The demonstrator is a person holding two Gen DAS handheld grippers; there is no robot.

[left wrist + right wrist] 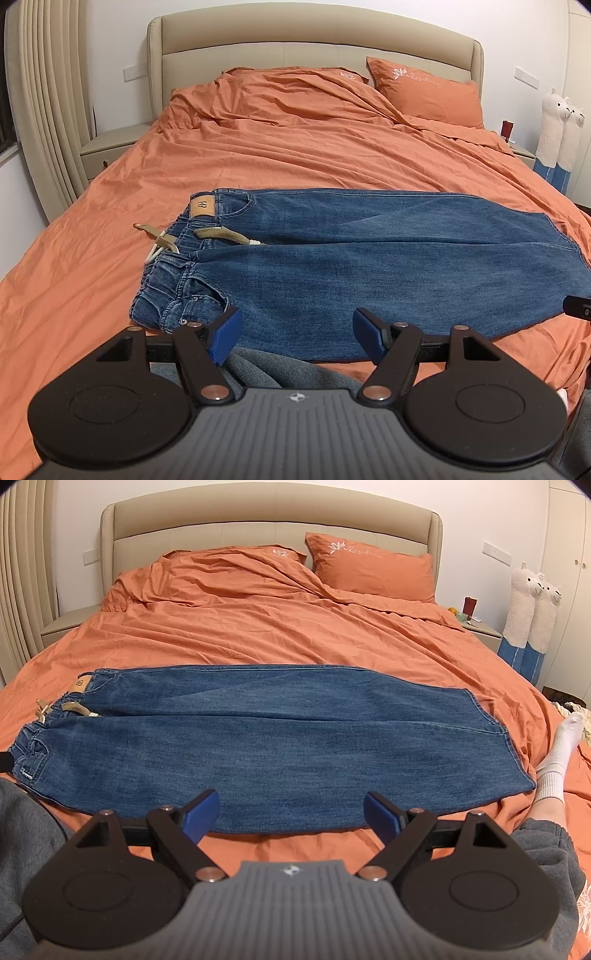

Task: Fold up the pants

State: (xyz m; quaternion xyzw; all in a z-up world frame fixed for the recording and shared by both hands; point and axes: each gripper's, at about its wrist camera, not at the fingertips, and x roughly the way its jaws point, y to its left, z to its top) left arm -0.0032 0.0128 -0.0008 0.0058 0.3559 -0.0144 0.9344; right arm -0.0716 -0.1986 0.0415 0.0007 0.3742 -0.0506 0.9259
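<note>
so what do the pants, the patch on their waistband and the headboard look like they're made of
Pants: blue denim, matte, faded streaks and visible seams.
Patch: tan, smooth, stamped; probably leather or an imitation.
Headboard: beige padded upholstery with a slight sheen and panel seams; possibly faux leather.

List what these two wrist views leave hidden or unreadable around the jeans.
- Jeans, left wrist view: near hem strip hidden behind the open left gripper and grey sleeve.
- Waistband patch, right wrist view: logo too small.
- Pillow embroidery: lettering too small in both views.
- Nightstand items: tiny, partly behind the duvet.
</note>
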